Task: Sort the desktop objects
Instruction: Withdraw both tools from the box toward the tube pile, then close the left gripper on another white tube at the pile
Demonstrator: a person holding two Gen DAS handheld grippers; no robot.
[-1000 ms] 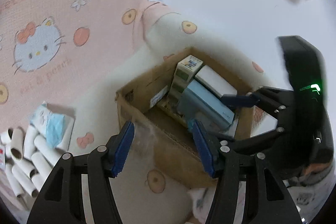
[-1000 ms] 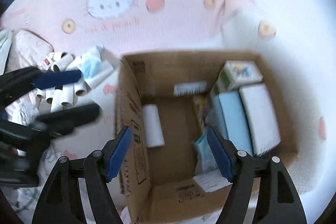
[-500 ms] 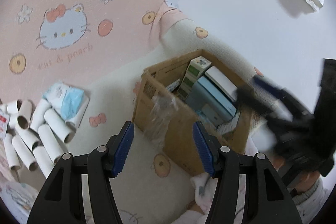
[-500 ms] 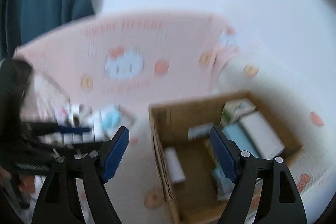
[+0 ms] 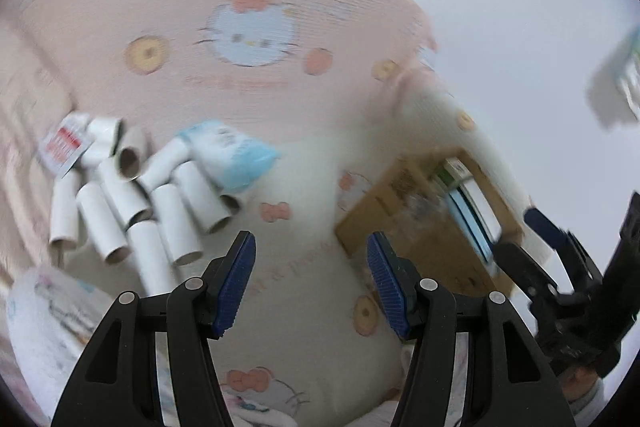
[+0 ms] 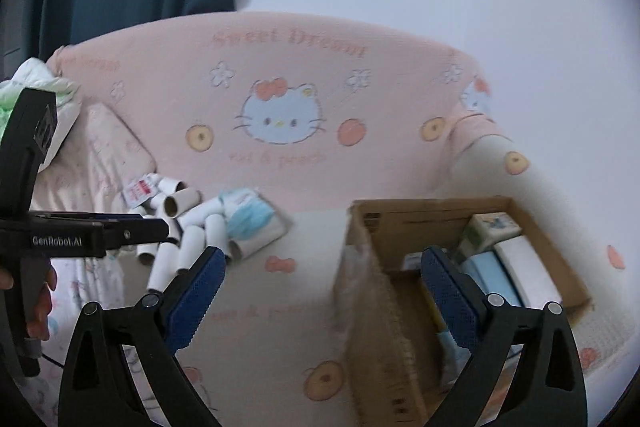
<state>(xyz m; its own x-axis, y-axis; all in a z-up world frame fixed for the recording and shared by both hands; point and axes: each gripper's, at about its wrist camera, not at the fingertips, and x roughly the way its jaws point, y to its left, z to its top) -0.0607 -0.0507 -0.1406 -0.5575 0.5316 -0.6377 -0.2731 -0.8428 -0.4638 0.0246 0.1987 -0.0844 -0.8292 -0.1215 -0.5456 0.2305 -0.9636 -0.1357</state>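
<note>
The left gripper (image 5: 310, 283) hangs with its fingers spread wide and nothing between them. The tubes (image 5: 152, 211) lie in a loose heap at the left of the left wrist frame, just up and left of the left finger (image 5: 234, 283), most with their long axes running from upper right to lower left, open ends toward the camera. A blue pack (image 5: 230, 157) rests against the top of the heap and a red-and-white sachet (image 5: 64, 147) sits at its far left. The box (image 5: 432, 223), already holding several cartons, stands at the right of that frame, well apart from the heap. The right gripper (image 6: 322, 287) is also open and empty, above the pink blanket (image 6: 280, 75) between heap and box. The left gripper is clearly the nearer to the tubes.

A second ago the left wrist view was filled by the box with the tubes at its lower left edge; now the heap sits close by and the box has slid to the right.
</note>
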